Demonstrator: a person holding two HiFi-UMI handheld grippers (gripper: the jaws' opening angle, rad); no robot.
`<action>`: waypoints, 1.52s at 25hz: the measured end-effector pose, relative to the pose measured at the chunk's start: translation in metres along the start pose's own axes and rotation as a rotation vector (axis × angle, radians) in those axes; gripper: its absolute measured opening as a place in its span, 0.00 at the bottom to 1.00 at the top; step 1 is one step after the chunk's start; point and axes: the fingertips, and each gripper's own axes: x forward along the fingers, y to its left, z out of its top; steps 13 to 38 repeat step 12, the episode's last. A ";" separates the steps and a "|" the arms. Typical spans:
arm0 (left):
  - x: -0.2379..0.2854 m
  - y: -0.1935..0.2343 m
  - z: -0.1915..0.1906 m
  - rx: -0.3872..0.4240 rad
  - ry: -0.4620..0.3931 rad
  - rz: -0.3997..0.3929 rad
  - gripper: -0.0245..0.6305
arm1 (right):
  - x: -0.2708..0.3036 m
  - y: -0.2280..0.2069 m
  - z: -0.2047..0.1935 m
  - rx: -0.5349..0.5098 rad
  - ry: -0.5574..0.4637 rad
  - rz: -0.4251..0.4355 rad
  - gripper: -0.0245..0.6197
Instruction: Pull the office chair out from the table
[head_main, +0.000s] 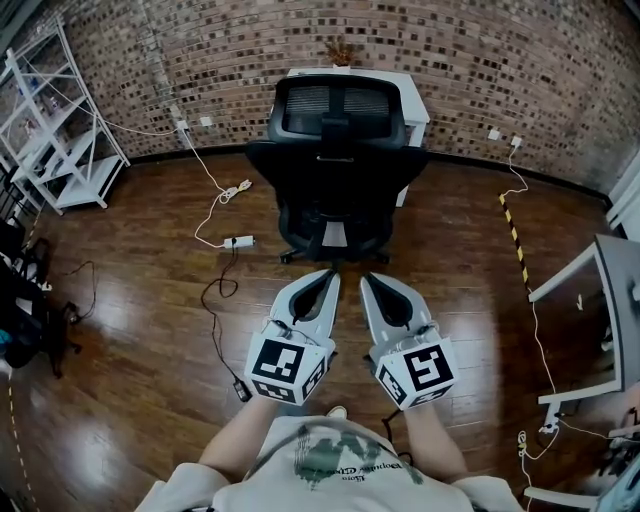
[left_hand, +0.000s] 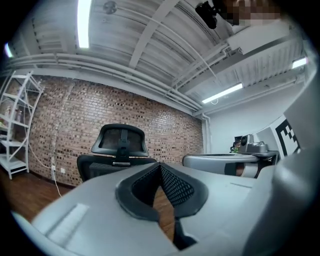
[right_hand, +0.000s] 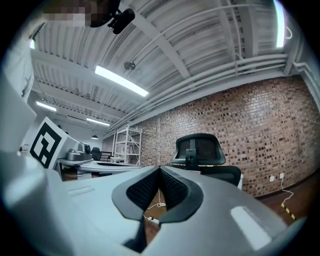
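A dark wooden floor (head_main: 130, 330) is seen stretching to a red-brown brick wall (head_main: 500, 60) at the far side. Against that wall a white rectangular tabletop (head_main: 412, 95) is set, and a black mesh-backed office chair on a star base (head_main: 335, 160) is stood directly before it, its backrest turned to the near side, so that the back is offered for a pull. The seat is seen close to the tabletop's near edge, though how far it is tucked under cannot be told, that edge being covered by the backrest; a chair waiting to be drawn away would be fitted by this, as would one drawn a short way and released. The grey left hand-held gripper (head_main: 328, 278) and right hand-held gripper (head_main: 368, 282) are held level, side by side, pointed at the chair and well apart from it; both are closed on nothing, so the chair is not held. White cables and a power strip (head_main: 238, 241) are laid left of the chair's base, where castors might be caught.
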 end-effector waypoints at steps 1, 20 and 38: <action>-0.001 0.001 -0.001 -0.003 0.001 0.001 0.06 | 0.001 0.001 0.000 0.000 0.001 0.001 0.04; 0.000 0.004 0.002 -0.007 0.001 -0.010 0.06 | 0.007 0.000 0.001 -0.010 0.006 -0.001 0.04; 0.000 0.004 0.002 -0.007 0.001 -0.010 0.06 | 0.007 0.000 0.001 -0.010 0.006 -0.001 0.04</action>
